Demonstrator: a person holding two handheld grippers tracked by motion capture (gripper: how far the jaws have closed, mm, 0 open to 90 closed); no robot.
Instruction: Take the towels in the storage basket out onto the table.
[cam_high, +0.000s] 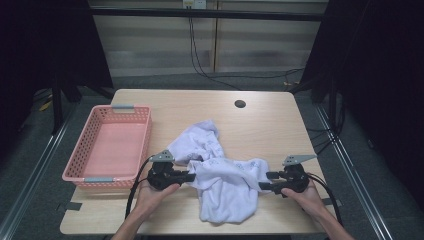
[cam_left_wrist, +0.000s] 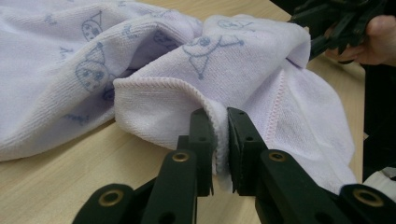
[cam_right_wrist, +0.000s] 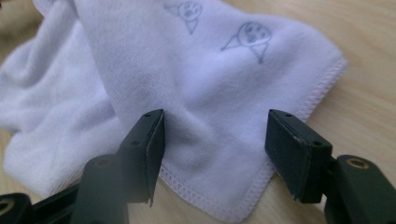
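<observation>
A crumpled white towel (cam_high: 225, 187) with small blue printed figures lies on the wooden table (cam_high: 270, 125) near its front edge. My left gripper (cam_high: 192, 176) sits at the towel's left side, held level. In the left gripper view its jaws (cam_left_wrist: 220, 135) are shut on a hemmed fold of the towel (cam_left_wrist: 233, 70). My right gripper (cam_high: 267, 181) is at the towel's right side. In the right gripper view its jaws (cam_right_wrist: 215, 140) stand wide apart, open, with a hemmed corner of the towel (cam_right_wrist: 210, 70) lying flat on the table between them.
A pink plastic basket (cam_high: 145, 140) with nothing in it stands at the left of the table, close to my left gripper. A round cable hole (cam_high: 240, 104) is at the back of the tabletop. Cables trail from both grippers toward the front edge.
</observation>
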